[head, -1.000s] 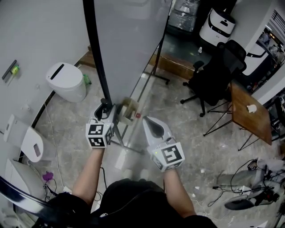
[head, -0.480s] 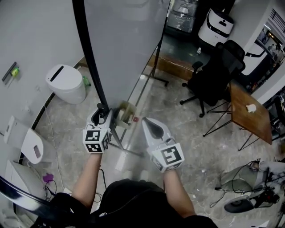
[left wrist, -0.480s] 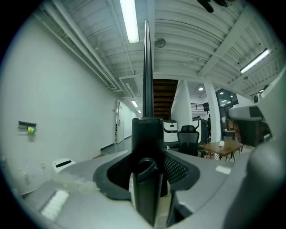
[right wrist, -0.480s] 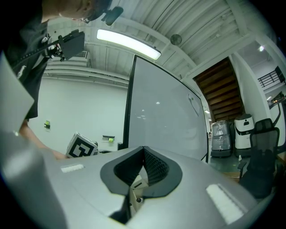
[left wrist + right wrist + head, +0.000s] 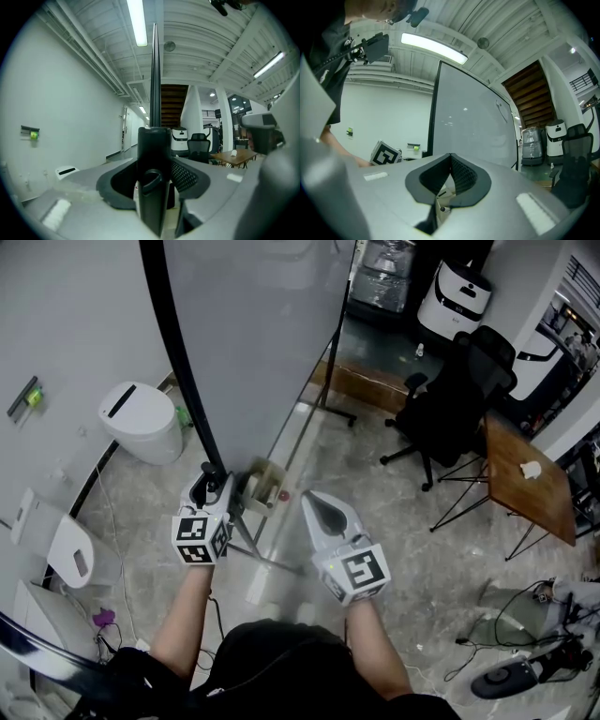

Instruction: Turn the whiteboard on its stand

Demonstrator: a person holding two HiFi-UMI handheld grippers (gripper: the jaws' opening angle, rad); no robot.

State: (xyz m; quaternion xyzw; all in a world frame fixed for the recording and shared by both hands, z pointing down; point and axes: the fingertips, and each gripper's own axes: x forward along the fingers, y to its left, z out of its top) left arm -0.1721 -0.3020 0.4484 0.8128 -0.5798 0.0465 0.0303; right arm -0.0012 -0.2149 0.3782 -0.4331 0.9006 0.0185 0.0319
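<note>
Head view: the left gripper (image 5: 214,487) is clamped on the black near edge of the upright whiteboard (image 5: 253,324). The right gripper (image 5: 320,503), jaws together and empty, hovers just right of it.

Left gripper view: the whiteboard (image 5: 154,84) shows edge-on between the jaws.

Right gripper view: the whiteboard (image 5: 468,122) stands beyond the closed tips.

An office or lab-style workroom. Pale marble-look floor (image 5: 375,474) and plain white walls. Long tube lights (image 5: 137,21) run along a ribbed ceiling. A black swivel office chair (image 5: 450,399) stands beside a wooden tabletop (image 5: 525,474). There is a whiteboard (image 5: 253,334) on its stand, a white wheeled machine (image 5: 455,292) behind, and loose cables (image 5: 506,615) on the floor.
</note>
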